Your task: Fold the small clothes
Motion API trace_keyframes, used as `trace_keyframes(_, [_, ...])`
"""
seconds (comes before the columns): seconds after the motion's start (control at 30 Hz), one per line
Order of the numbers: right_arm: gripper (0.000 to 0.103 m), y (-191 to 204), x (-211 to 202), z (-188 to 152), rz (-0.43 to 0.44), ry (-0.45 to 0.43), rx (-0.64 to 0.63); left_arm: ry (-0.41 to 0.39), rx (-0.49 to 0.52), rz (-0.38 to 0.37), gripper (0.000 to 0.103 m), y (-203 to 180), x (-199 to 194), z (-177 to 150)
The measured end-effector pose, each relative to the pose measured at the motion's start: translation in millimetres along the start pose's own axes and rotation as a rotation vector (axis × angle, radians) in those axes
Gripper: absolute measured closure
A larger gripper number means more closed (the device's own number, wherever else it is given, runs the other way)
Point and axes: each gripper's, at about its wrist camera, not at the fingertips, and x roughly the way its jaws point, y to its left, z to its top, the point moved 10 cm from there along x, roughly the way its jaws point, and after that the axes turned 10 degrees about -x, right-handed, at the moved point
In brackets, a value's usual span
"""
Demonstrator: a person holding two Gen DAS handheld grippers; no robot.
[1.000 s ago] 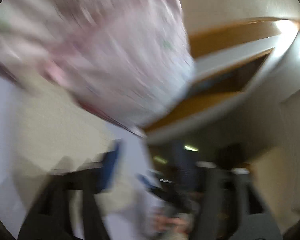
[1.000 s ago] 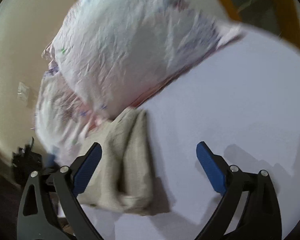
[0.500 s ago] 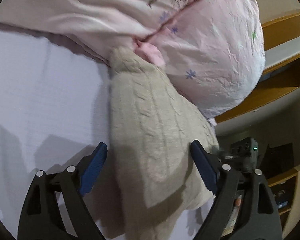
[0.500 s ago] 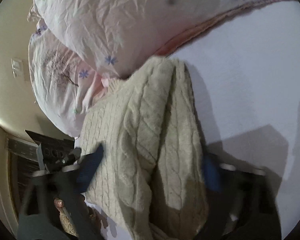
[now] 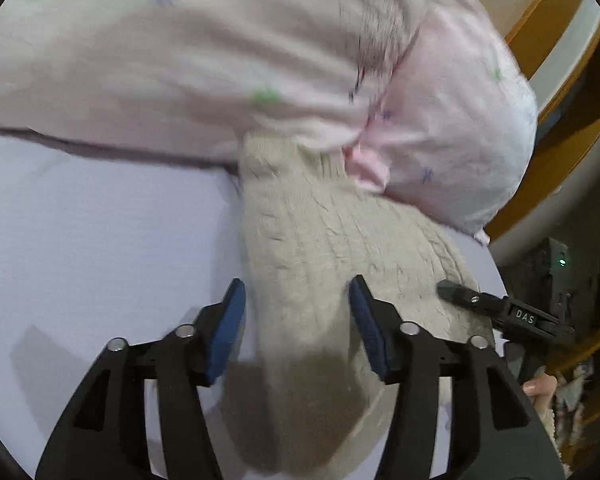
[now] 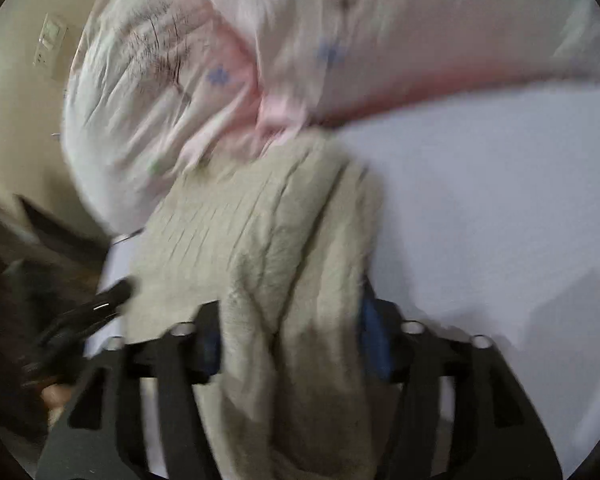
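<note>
My left gripper (image 5: 296,324) and right gripper (image 6: 288,340) gape around the sweater (image 5: 320,248): soft, floppy, best pinched at its edges.

Bare sheet (image 5: 92,240) left of sweater (image 5: 320,248); pillows (image 5: 220,60) crowding beyond.

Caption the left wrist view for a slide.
Left gripper open astride a beige knit sweater beside pink floral pillows.
</note>
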Motion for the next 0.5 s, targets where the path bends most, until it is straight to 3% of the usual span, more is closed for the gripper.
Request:
trace_keyframes(0.03, [0.036,3,-18,5,-0.045,-0.07,-0.016,-0.052,0.032,0.043,0.038,3,-15,1])
trace_keyframes(0.07, [0.024,14,-42,11,-0.017,-0.156,-0.025,-0.088,0.059,0.073,0.025,6,-27,2])
trace_keyframes(0.1, [0.004,28,-56,12,0.063,-0.199,-0.016,-0.137,0.087,0.114,0.014,8,-43,0])
trace_keyframes(0.17, [0.002,54,-67,9,0.224,-0.207,-0.019,-0.199,0.122,0.159,0.008,7,-62,-9])
trace_keyframes(0.2, [0.002,69,-61,2,0.299,-0.153,-0.033,-0.208,0.132,0.164,0.005,5,-69,-19])
trace_keyframes(0.27, [0.002,70,-30,-11,0.238,-0.036,-0.016,-0.195,0.121,0.175,0.001,7,-76,-33])
trace_keyframes(0.3, [0.002,53,-1,-21,0.125,0.055,0.01,-0.179,0.113,0.186,0.001,7,-77,-42])
trace_keyframes(0.33, [0.002,44,14,-26,0.068,0.102,0.023,-0.15,0.109,0.203,0.001,7,-74,-54])
trace_keyframes(0.4, [0.006,39,8,-28,0.02,0.076,0.023,-0.089,0.122,0.245,0.001,8,-68,-72])
trace_keyframes(0.47, [0.007,54,-13,-33,0.04,0.058,0.004,-0.058,0.157,0.282,0.001,6,-65,-88])
trace_keyframes(0.5, [0.005,63,-33,-36,0.028,0.006,-0.044,-0.052,0.168,0.282,0.001,5,-65,-94])
